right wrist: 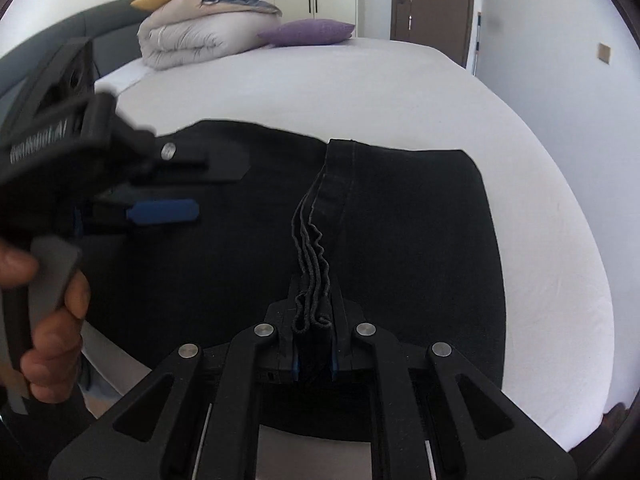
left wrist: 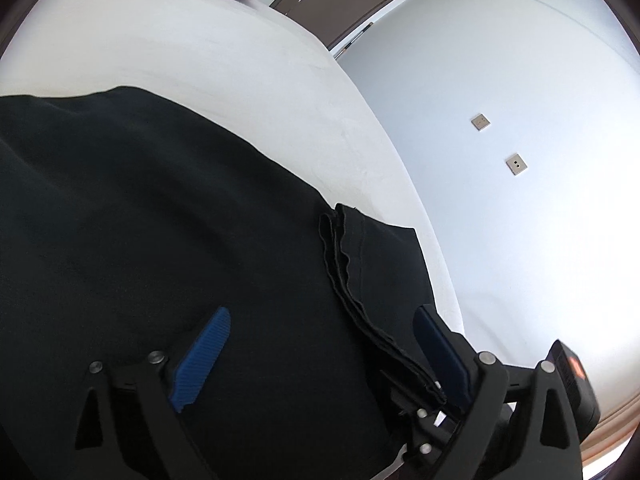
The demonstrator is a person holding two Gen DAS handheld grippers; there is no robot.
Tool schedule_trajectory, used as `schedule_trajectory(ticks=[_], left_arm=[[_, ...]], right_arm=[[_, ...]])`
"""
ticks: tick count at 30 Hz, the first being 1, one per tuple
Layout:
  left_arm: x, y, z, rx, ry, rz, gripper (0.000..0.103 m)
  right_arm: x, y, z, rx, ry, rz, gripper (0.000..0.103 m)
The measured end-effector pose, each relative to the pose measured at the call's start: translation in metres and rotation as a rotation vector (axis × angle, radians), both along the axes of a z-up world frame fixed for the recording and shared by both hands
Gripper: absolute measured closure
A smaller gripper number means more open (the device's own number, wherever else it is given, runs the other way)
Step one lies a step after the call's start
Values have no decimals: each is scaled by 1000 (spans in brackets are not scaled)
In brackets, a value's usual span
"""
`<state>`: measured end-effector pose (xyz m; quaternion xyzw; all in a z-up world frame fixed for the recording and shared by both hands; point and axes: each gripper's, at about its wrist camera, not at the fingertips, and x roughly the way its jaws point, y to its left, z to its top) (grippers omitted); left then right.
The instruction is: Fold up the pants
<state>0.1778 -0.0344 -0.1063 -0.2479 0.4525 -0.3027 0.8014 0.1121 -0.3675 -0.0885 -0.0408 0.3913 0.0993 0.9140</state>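
Right gripper [right wrist: 314, 344]: nearest the right wrist lens, at 6 o'clock; its blue pads are pressed onto a bunched stack of hem layers of the pants [right wrist: 400, 240], pinching several wavy edges at once.
Left gripper [left wrist: 320, 354]: fingers spread wide, blue pads at 7 and 5 o'clock of its own view, nothing between them; it hovers over the dark cloth. In the right wrist view it enters from 9 o'clock, held by the person's hand [right wrist: 52, 320].
Pants: black, lying across the white bed [right wrist: 360, 80], occupying the middle and 6 o'clock part of both views; the layered hem edge runs from centre toward 6 o'clock.
Done so far: judging by the stacked edges, the legs seem already laid together and at least one fold brought over.
Left to do: likely set the pinched hems down, release, smooth, and perhaps fold once more; the final shape cannot be judged from here.
Background: folded duvet [right wrist: 200, 36] at 11 o'clock and purple pillow [right wrist: 308, 32] at 12 o'clock, well apart from the pants.
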Motion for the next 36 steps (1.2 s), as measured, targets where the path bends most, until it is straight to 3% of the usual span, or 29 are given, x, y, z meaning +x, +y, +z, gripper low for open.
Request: schedule_trajectory(ticks=[11, 12, 14, 16, 20, 31, 36], left_arm=[[32, -21, -3, -5, 99, -44, 9], [34, -22, -3, 1, 102, -48, 14], [37, -21, -8, 2, 128, -60, 54], [40, -17, -15, -8, 162, -71, 78], [40, 0, -18, -7, 157, -64, 89], [51, 54, 14, 101, 69, -36, 91], [60, 93, 13, 170, 68, -5, 91]], right_arm=[[-24, 28, 11, -111, -93, 42, 94], [-27, 32, 13, -117, -99, 49, 94], [-42, 33, 15, -126, -107, 63, 94], [-46, 39, 17, -133, -112, 80, 94], [-54, 52, 19, -150, -110, 116, 94], [-58, 104, 29, -166, -127, 281, 94], [-49, 138, 22, -144, -99, 357, 94]])
